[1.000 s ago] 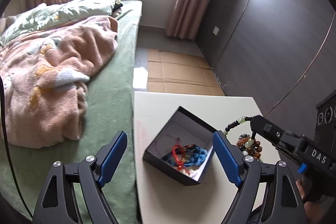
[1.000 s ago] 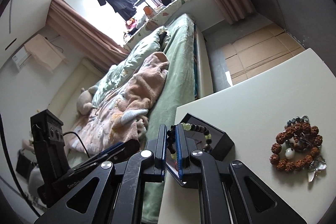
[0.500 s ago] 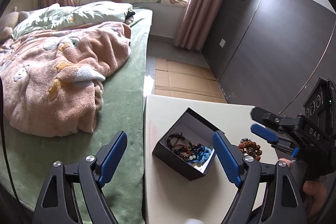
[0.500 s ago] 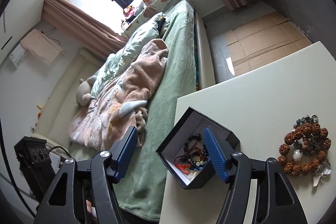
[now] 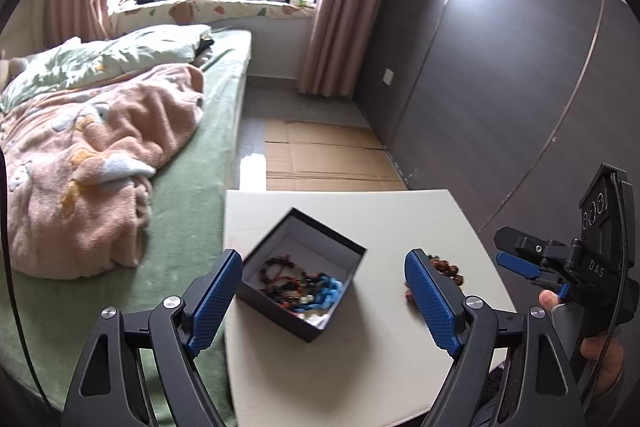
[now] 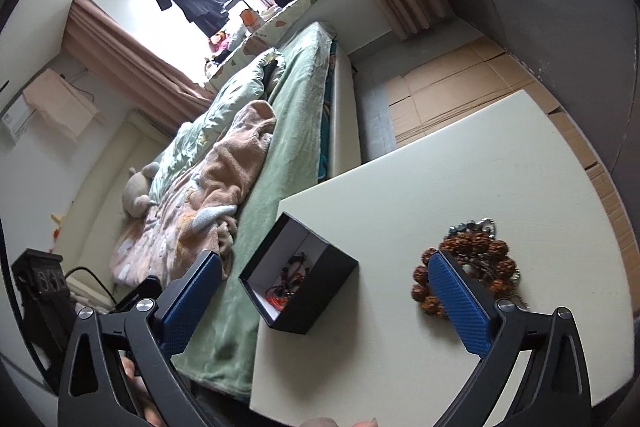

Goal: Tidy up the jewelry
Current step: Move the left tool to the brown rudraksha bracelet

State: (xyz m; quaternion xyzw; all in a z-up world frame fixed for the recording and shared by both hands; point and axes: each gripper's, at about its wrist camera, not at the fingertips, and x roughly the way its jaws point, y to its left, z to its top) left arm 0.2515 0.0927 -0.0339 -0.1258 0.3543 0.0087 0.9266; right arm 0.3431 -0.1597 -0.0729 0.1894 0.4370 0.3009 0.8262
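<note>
An open black box [image 5: 344, 247] sits near the left edge of the white table [image 5: 360, 367]. Blue beads [image 5: 326, 291] and a dark beaded bracelet [image 5: 280, 269] lie inside it with other pieces. A pile of brown beads [image 5: 450, 271] rests to its right. My left gripper [image 5: 323, 259] hovers open in front of the box, holding nothing. In the right wrist view the box [image 6: 320, 291] is ahead on the left and the brown bead pile [image 6: 492, 247] is partly behind the right finger. My right gripper [image 6: 324, 259] is opening its jaws wide, and they hold nothing.
A bed with a green sheet [image 5: 188, 195] and a pink blanket [image 5: 100, 155] borders the table's left side. Flattened cardboard [image 5: 320, 155] covers the floor beyond the table. A dark panelled wall [image 5: 500, 87] stands on the right. A hand [image 5: 600, 347] holds the right gripper.
The right gripper let go of the dark beaded bracelet, which now lies in the box, then opened wide and drew back to the right. The left gripper pulled back a little.
</note>
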